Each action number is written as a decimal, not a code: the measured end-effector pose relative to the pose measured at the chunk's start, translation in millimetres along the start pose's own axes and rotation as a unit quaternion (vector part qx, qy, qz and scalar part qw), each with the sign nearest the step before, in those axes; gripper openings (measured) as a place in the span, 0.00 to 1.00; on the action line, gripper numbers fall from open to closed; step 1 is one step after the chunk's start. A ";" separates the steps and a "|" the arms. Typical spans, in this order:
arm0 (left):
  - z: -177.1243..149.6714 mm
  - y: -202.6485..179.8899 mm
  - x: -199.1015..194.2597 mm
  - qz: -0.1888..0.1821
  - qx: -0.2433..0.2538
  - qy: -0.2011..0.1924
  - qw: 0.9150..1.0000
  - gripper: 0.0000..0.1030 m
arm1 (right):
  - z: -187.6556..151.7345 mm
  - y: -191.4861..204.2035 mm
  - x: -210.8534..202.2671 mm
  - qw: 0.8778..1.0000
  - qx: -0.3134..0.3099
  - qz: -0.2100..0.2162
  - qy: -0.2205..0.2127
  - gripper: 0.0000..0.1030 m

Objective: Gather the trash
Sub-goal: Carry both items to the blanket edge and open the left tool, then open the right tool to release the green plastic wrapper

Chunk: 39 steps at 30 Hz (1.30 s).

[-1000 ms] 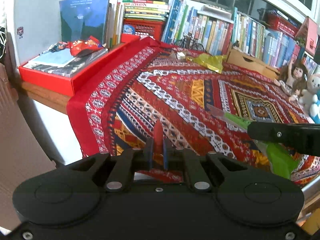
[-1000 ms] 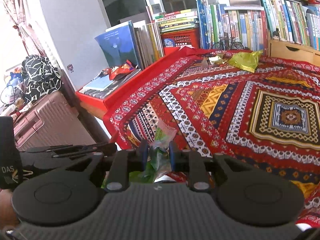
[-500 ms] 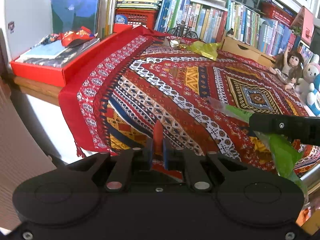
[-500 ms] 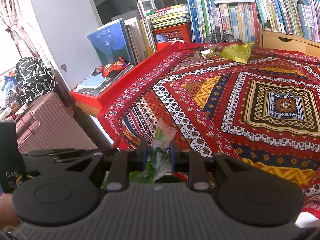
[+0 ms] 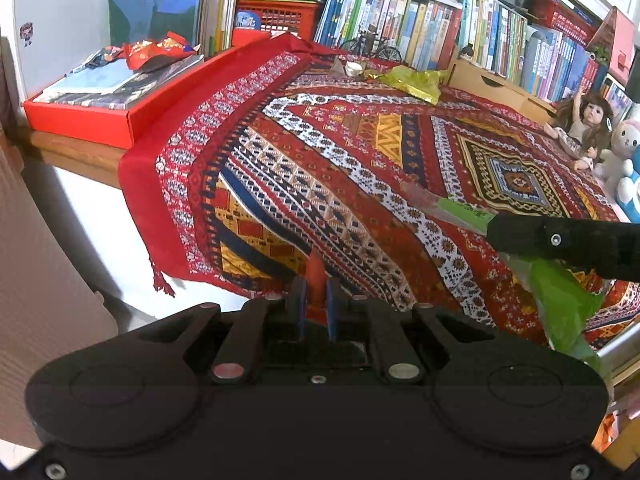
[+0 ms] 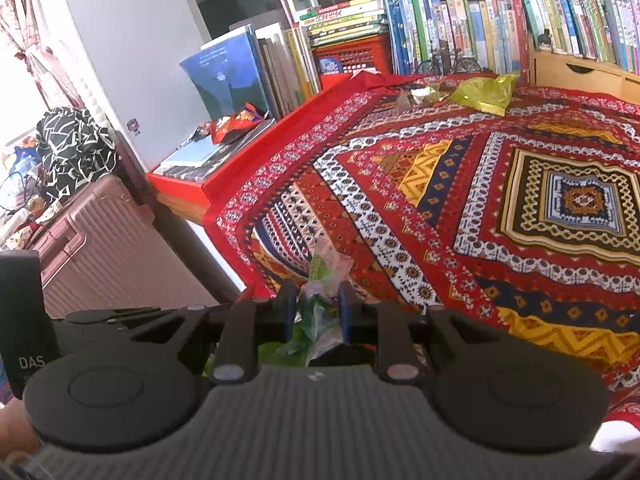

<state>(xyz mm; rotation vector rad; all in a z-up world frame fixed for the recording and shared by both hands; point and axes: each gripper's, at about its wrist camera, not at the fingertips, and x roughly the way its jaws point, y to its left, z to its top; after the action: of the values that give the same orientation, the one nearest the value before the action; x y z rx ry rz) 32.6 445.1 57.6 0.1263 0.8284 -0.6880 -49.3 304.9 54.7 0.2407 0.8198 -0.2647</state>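
1. Right gripper (image 6: pixel 317 306) is pinching a green wrapper (image 6: pixel 320 280) over the cloth's (image 6: pixel 460 200) near edge.
2. Left gripper (image 5: pixel 316 300) is clamping a red scrap (image 5: pixel 315 276) (jaws nearly touching).
3. Yellow wrapper (image 5: pixel 412 82) is lying at the far edge.

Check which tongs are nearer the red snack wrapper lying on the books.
Left. The left tongs sit at the cloth's near corner, on the side of the red snack wrapper; the right tongs, holding a green wrapper, are further right.

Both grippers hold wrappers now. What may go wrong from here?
The green wrapper hangs loosely from the right gripper and might slip out. The left gripper pinches only a thin red scrap, which may drop. With both full, the yellow wrapper and red packet would stay uncollected.
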 end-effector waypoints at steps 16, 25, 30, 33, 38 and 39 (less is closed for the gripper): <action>-1.8 8.1 6.7 0.008 -0.022 0.011 1.000 0.67 | -4.2 1.3 7.5 1.000 0.000 0.003 0.017 0.25; -1.7 13.9 4.2 0.018 -0.019 0.008 1.000 1.00 | -5.6 5.4 12.1 1.000 -0.002 0.003 0.022 0.25; -2.8 22.3 3.0 0.034 -0.026 0.013 0.999 1.00 | -5.8 8.7 14.6 1.000 -0.007 0.003 0.026 0.25; -4.1 29.2 1.5 0.046 -0.037 0.014 0.998 1.00 | -5.5 10.9 16.4 0.999 -0.011 0.003 0.030 0.26; -2.4 46.9 -0.7 0.051 -0.073 0.013 0.996 1.00 | -6.2 16.4 21.8 0.999 -0.026 -0.003 0.046 0.31; -1.3 50.1 -1.4 0.054 -0.079 0.011 0.995 1.00 | -6.3 18.1 23.0 0.998 -0.031 -0.003 0.048 0.34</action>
<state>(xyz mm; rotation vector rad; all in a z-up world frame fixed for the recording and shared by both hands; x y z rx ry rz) 61.6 485.2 49.9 0.0356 0.8869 -0.5187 -32.7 320.7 35.4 0.1930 0.9227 -0.2347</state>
